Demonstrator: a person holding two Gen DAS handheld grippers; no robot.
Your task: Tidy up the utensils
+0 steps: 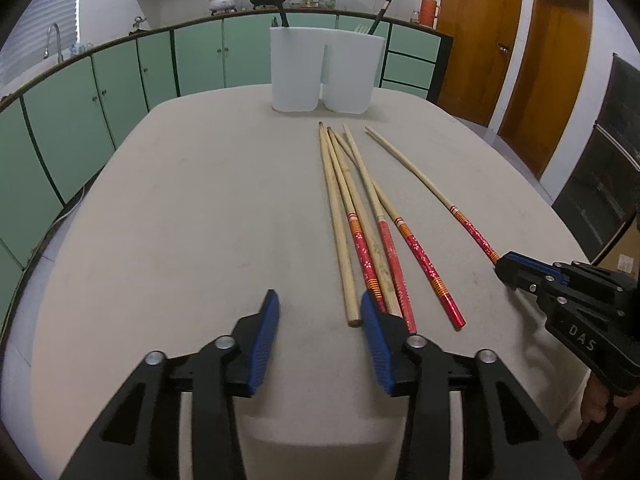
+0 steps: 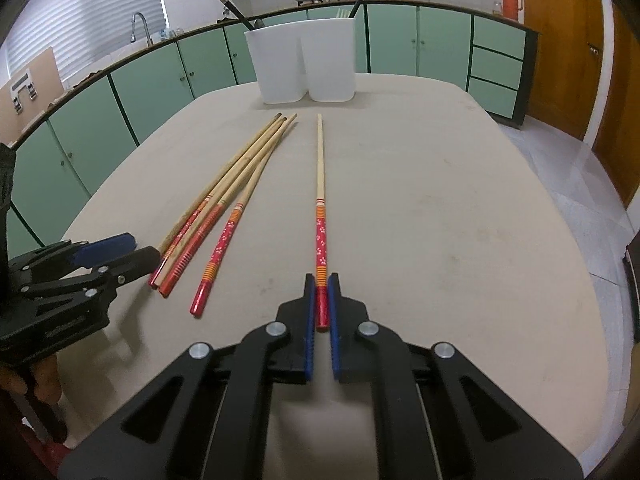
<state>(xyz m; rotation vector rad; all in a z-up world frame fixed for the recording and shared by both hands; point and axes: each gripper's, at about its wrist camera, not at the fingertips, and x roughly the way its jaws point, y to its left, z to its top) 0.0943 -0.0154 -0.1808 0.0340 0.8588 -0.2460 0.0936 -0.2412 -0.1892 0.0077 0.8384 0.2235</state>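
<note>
Several long wooden chopsticks with red patterned handles [image 1: 360, 220] [image 2: 224, 200] lie in a loose bundle on the beige table [image 1: 180, 220]. One more chopstick [image 1: 420, 176] [image 2: 320, 160] lies apart to their right. My right gripper [image 2: 321, 284] [image 1: 504, 268] is shut on its red handle end. My left gripper [image 1: 320, 312] [image 2: 140, 250] stands open at the near ends of the bundle, with the tip of a plain wooden stick inside the gap by the right pad and not pressed. A white twin holder [image 1: 320, 68] [image 2: 304, 60] stands at the table's far end with dark utensil handles sticking out.
Green cabinets [image 1: 120, 92] run behind the table, with a sink tap at the left. Wooden doors [image 1: 476, 36] stand at the back right. A person's hand [image 1: 596, 400] holds the right gripper's handle. Bare tabletop lies left of the bundle.
</note>
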